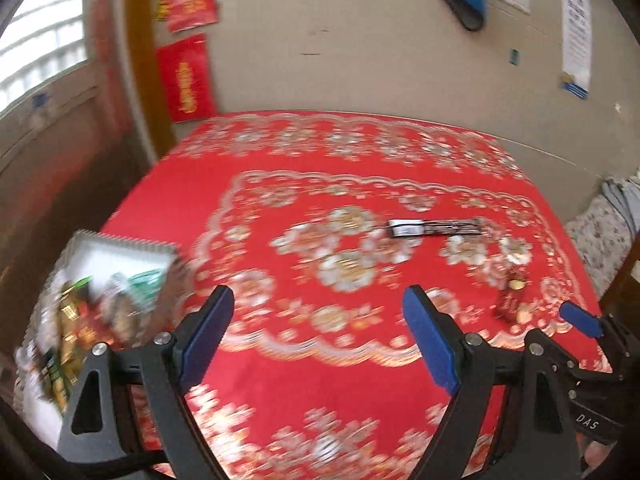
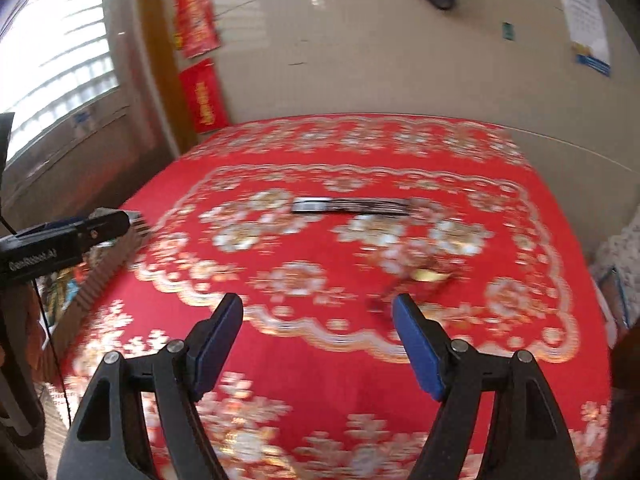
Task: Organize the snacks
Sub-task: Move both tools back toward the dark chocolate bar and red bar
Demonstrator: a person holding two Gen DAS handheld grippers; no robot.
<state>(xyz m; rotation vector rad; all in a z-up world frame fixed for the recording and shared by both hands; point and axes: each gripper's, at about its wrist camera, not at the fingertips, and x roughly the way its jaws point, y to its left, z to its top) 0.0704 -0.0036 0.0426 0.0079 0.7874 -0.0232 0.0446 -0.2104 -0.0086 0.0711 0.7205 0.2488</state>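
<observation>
Spread beneath both open, empty grippers: a desk point(image 1: 168, 216) draped in glossy red cloth with gold and silver floral medallions, set against a beige wall hung with red banners point(image 1: 186, 80). Ahead of the left gripper point(image 1: 320, 338), a flat black snack bar point(image 1: 434, 227); ahead and right, a small red-and-gold candy point(image 1: 512, 296). To its left, a white ribbed basket point(image 1: 132, 246) crowded with wrapped snacks. Right gripper point(image 2: 318, 344) likewise spread wide, just short of the blurred candy.

Both wrist views look forward, close over the same red tablecloth point(image 1: 320, 380).
</observation>
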